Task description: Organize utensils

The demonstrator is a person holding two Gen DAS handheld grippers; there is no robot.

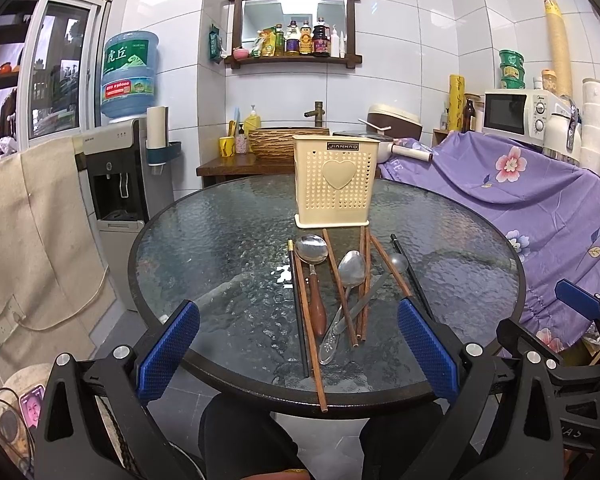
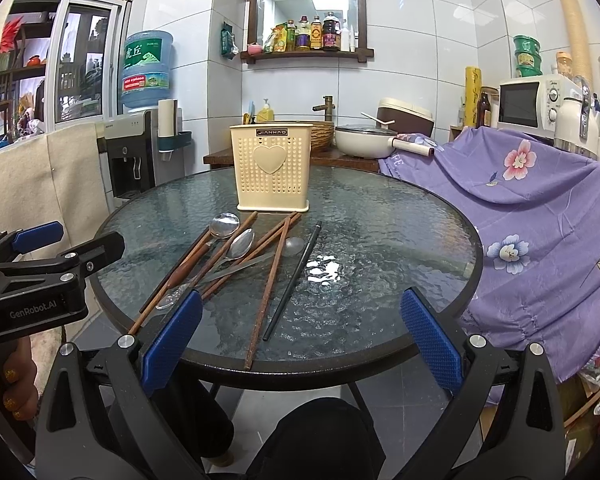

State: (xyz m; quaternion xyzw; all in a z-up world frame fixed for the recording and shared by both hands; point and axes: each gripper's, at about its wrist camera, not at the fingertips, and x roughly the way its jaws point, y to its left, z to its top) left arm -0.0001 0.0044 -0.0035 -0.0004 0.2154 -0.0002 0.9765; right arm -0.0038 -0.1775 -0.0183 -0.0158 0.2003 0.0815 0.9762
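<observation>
both grippers are hovering at the near edge of the round glass table point(image 1: 204, 248), spread wide and grasping nothing. the left gripper point(image 1: 298, 354) is sitting with its blue-padded fingers point(image 1: 168, 350) apart on either side of the utensil pile as seen from its own camera, and it is also showing at the left edge of the right wrist view point(image 2: 66, 242), well apart from the table rim there. the right gripper point(image 2: 300, 342) is likewise holding its blue pads point(image 2: 432, 338) released, with nothing between them.

a cream perforated utensil holder point(image 1: 335, 181) with a heart on its front is standing upright toward the far side of the table. just near of it the utensils are lying loose on the glass: a large wooden-handled spoon point(image 1: 311, 249) on the left, a metal spoon point(image 1: 352, 267) in the middle crossing over brown wooden chopsticks point(image 1: 342, 288), and a smaller spoon point(image 1: 398, 263) to the right. one black chopstick point(image 1: 298, 304) is lying at the left of the pile beside a long brown one that is overhanging the near rim; another black chopstick point(image 2: 294, 280) is lying at the right of the pile. several brown chopsticks are touching the holder's base with their far tips.

a purple floral cloth point(image 1: 540, 200) is draping over things to the right of the table, and a water dispenser point(image 1: 116, 168) is standing at the far left.
</observation>
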